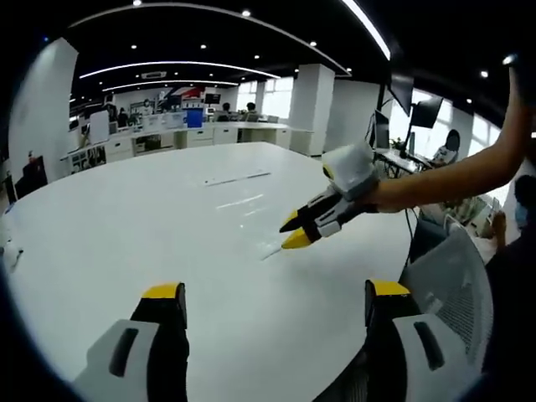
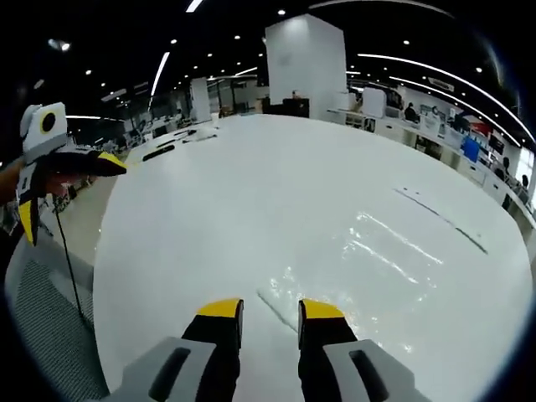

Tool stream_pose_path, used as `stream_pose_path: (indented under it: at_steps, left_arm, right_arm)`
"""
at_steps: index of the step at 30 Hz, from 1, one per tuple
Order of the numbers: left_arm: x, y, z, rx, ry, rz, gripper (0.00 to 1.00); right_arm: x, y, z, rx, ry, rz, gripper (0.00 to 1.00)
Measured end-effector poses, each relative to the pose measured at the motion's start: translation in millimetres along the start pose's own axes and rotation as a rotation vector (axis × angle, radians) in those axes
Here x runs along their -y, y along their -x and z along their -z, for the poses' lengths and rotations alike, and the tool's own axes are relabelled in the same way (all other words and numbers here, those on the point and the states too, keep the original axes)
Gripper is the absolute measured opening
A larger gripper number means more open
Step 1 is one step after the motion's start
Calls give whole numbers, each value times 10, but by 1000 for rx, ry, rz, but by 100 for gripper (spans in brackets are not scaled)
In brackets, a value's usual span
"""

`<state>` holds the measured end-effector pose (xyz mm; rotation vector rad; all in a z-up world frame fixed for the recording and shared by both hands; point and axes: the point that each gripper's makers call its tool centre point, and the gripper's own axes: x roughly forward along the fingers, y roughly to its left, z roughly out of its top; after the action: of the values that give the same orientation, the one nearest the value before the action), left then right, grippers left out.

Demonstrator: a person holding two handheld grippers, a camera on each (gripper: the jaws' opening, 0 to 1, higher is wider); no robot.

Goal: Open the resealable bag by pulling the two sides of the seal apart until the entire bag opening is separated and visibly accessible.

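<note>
A clear resealable bag (image 2: pixel 373 243) lies flat on the round white table (image 2: pixel 251 193), showing mostly as glints. In the right gripper view its near corner lies just ahead of my right gripper (image 2: pixel 271 308), whose jaws stand a little apart with nothing between them. In the left gripper view the bag (image 1: pixel 243 203) is beyond the right gripper (image 1: pixel 293 232), which a bare arm holds low with its tips close to the bag's edge. My left gripper (image 1: pixel 275 289) hovers wide open over the table's near edge, away from the bag; it also appears as the left gripper (image 2: pixel 67 193).
A thin dark strip (image 2: pixel 440 218) lies farther out on the table. A grey mesh chair (image 1: pixel 452 276) stands at the table's edge by the person. Desks, monitors and a white pillar (image 2: pixel 306 63) fill the background.
</note>
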<state>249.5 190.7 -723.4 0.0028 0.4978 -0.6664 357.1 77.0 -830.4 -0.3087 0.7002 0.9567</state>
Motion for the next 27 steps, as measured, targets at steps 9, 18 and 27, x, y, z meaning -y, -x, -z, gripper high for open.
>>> stream_pose_path:
  at_steps: [9, 18, 27]
  left_arm:
    - [73, -58, -22, -4, -11, 4, 83]
    - [131, -111, -34, -3, -6, 30, 81]
    - [154, -128, 20, -23, -15, 39, 79]
  right_arm:
    - [-55, -156, 125, -52, 68, -44, 21]
    - [35, -200, 170, -71, 108, -26, 17]
    - [-7, -228, 159, -17, 222, -36, 2]
